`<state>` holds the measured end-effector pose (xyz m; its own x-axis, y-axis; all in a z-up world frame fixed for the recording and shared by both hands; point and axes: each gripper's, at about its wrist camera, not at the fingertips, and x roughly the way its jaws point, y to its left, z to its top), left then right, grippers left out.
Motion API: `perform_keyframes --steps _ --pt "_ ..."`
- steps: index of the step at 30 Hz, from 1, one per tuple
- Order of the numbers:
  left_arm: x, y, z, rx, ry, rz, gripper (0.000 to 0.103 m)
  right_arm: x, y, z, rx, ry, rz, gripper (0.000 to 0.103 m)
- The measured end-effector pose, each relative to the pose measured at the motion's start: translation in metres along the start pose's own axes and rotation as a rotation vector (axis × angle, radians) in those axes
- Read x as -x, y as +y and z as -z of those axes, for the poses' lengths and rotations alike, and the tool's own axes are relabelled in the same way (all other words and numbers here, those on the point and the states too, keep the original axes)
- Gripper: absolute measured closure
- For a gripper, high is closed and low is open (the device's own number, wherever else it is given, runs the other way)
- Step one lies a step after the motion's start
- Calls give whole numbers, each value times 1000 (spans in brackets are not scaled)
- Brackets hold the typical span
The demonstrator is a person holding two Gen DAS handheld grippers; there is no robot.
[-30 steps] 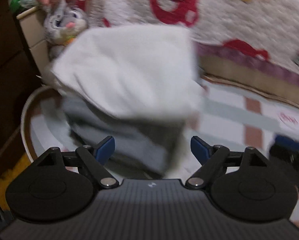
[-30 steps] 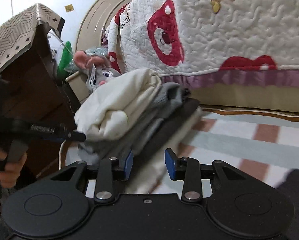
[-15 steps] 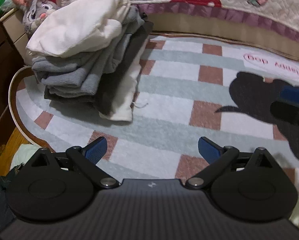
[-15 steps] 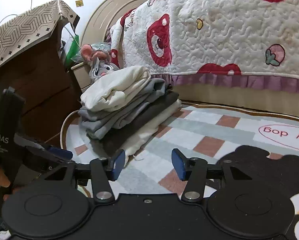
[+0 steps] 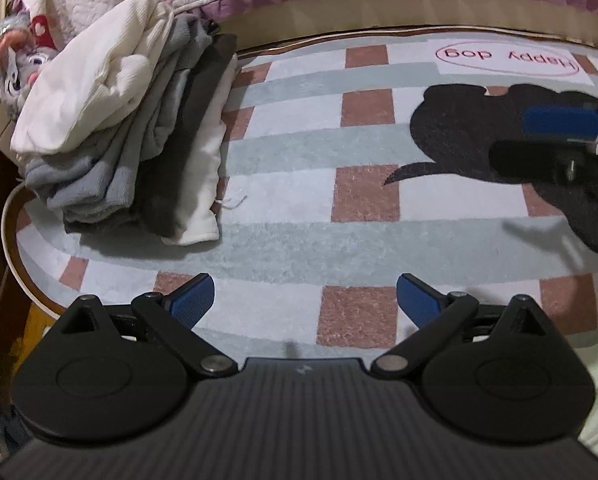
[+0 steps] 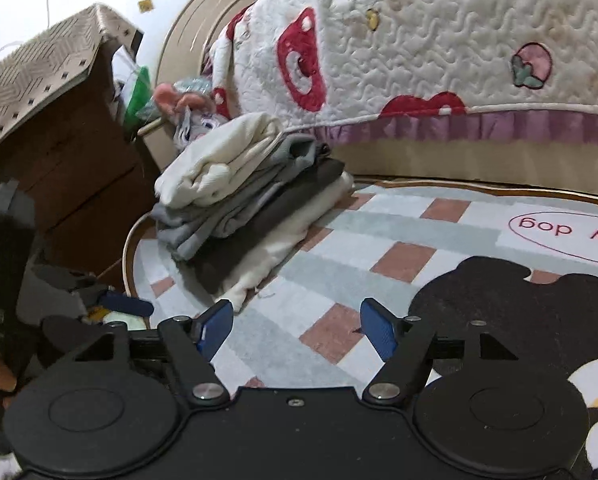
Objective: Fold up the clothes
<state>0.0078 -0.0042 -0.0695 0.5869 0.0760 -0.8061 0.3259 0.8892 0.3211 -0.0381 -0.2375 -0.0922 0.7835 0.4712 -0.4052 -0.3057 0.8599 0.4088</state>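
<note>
Ahead and left of both claws the stack (image 6: 251, 200) sits folded on the rug (image 5: 283, 240); our left claw (image 5: 305, 300) gapes wide, our right claw (image 6: 297, 330) is opening, both empty; next, we judge, fetch another garment.

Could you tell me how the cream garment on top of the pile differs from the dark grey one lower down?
The cream garment lies on top of the pile, bunched and puffy; the dark grey garment sits near the bottom, pressed flat. The cream one is ribbed and pale, while the dark grey one looks smooth and much darker. The cream one sits toward the back of the pile; the dark grey one juts out at the front. Both are folded in one pile on the rug.
</note>
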Motion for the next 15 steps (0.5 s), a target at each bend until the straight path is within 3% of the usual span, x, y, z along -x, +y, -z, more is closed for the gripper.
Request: perform_keyframes --steps 15 --pt "5 -5 -1 -30 1 3 4 2 0 0 -22 -13 -36 28"
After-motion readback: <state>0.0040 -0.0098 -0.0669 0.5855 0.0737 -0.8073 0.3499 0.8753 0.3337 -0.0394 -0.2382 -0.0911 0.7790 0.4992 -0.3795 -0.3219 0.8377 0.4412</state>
